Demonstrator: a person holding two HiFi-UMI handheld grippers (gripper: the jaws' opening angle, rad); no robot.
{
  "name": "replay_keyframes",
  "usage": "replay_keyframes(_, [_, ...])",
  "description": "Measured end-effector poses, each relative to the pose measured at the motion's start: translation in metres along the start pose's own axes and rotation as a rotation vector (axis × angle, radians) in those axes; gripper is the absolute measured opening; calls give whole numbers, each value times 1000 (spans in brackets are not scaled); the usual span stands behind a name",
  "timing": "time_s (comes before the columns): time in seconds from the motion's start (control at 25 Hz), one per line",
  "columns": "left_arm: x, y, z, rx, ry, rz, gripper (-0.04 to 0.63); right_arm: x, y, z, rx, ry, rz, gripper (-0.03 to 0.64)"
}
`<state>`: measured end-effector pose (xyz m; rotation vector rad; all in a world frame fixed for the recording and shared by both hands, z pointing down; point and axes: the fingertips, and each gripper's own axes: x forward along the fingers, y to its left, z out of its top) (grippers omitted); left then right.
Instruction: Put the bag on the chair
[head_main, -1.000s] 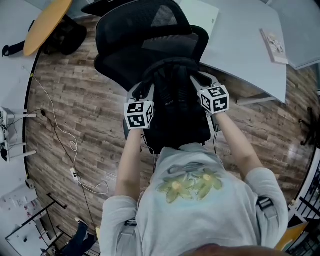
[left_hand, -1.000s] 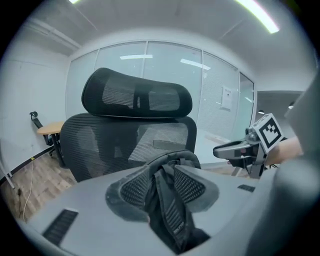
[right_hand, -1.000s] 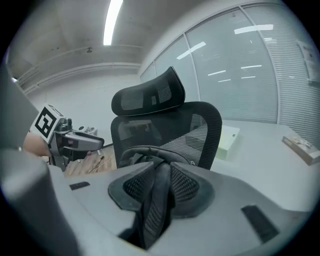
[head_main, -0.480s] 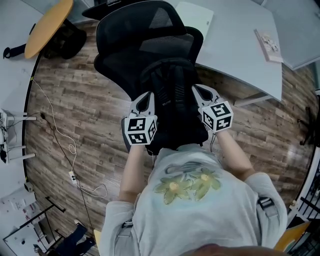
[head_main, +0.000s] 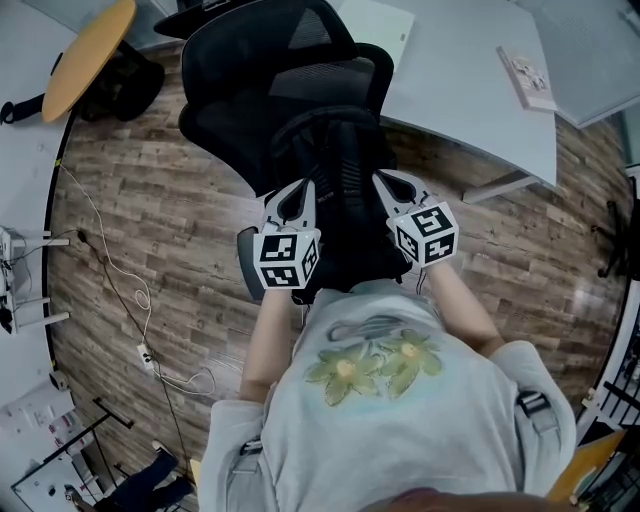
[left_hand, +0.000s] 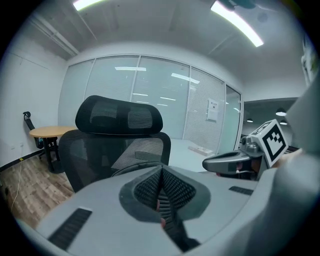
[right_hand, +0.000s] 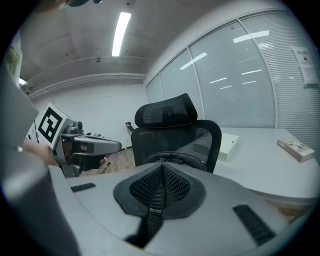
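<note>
Wood-plank floor runs under a black mesh chair that stands by a white tabletop on the far side. Between the person and the chair's backrest hangs the black bag. The left hand-held gripper and the right hand-held gripper flank it, each pinched tight on a narrow strap of it. Whether the bag already rests on the seat cannot be told. The thin webbing could slide out of either pinch and tip the load sideways. The chair may also roll or swivel away if the bag bumps it.
</note>
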<state>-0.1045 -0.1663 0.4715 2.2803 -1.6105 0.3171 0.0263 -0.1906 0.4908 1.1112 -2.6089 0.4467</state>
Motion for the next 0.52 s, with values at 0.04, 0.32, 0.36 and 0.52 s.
replay_keyframes(0.04, [0, -3, 0, 5, 0, -4, 15, -2, 0, 1, -2, -2, 0, 8])
replay_keyframes(0.32, [-5, -10, -2, 8, -4, -26, 16, -4, 6, -1, -13, -1, 1, 8])
replay_keyframes(0.36, [-6, -10, -3, 12, -1, -26, 15, -5, 7, -2, -14, 2, 1, 8])
replay_keyframes(0.52, [-11, -12, -4, 17, 3, -26, 15, -9, 11, -7, -22, 11, 3, 8])
